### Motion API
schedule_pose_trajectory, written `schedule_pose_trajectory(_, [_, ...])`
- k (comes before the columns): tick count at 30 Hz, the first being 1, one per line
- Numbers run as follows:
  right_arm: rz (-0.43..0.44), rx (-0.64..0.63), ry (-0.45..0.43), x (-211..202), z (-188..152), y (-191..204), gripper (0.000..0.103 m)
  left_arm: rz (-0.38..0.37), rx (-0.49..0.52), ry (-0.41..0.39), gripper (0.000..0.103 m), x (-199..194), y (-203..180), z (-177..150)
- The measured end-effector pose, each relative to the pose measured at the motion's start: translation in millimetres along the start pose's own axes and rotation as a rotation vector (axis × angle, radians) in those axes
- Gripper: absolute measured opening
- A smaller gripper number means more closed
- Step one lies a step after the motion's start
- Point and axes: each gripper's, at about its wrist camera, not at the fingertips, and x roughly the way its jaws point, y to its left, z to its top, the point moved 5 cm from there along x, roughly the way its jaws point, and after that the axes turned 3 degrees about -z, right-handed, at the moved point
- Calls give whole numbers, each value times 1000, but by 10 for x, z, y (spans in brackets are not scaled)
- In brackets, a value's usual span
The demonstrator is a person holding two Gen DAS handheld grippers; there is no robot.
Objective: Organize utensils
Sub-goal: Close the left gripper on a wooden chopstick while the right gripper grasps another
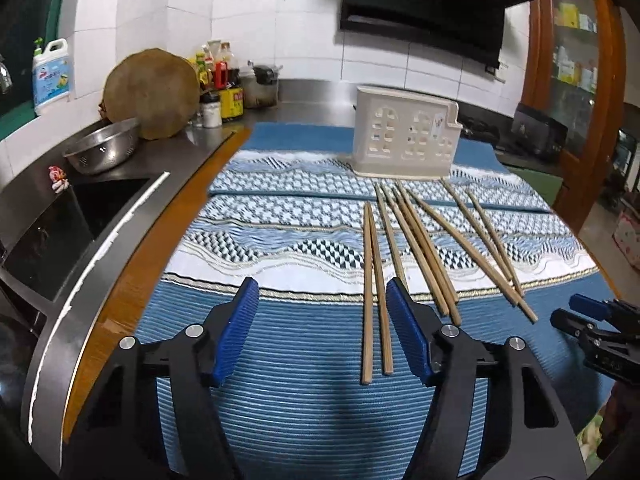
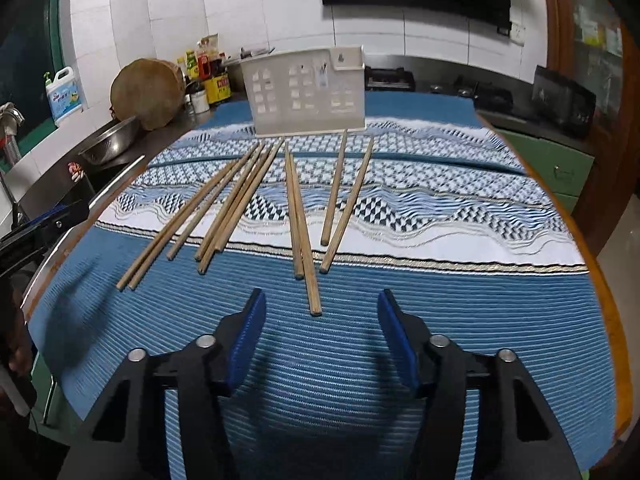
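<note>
Approach step: both claws open and empty—left claw (image 1: 320,328) straddling the nearest chopstick pair (image 1: 375,296), right claw (image 2: 320,336) just short of another pair (image 2: 303,224)—next, close and carry to the white holder (image 1: 404,138) beyond.

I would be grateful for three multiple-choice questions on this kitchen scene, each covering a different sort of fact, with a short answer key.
1. Where does the white holder stand?
A. at the far end of the mat
B. in the sink
C. on the floor

2. What colour are the pads of the left tool?
A. red
B. blue
C. yellow

3. What is the state of the chopsticks?
A. upright in the holder
B. lying flat on the mat
C. held by the right tool

Answers: 1 A, it stands beyond the chopsticks on the mat. 2 B, both pads are blue. 3 B, all lie loose; the right tool holds nothing.
</note>
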Motion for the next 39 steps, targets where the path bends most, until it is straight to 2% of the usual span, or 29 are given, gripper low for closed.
schedule_pose_trajectory(4, [10, -13, 20, 101, -1, 15, 45, -21, 12, 39, 63, 119, -39, -74])
schedule_pose_trajectory(9, [27, -26, 44, 217, 12, 44, 32, -52, 10, 80, 63, 230, -65, -141])
schedule_pose_trajectory(12, [32, -40, 52, 283, 27, 71, 31, -69, 18, 110, 63, 308, -89, -191])
schedule_pose_trajectory(20, [31, -56, 70, 391, 28, 91, 16, -116, 37, 178, 48, 525, -175, -265])
schedule_pose_trajectory(26, [24, -58, 74, 414, 37, 65, 8, -118, 48, 208, 36, 655, -175, -259])
schedule_pose_trajectory(31, [18, -72, 73, 421, 37, 82, 8, -123, 62, 230, 28, 748, -207, -260])
schedule_pose_trajectory(39, [15, -78, 70, 433, 44, 86, 8, -120, 64, 250, 22, 813, -193, -253])
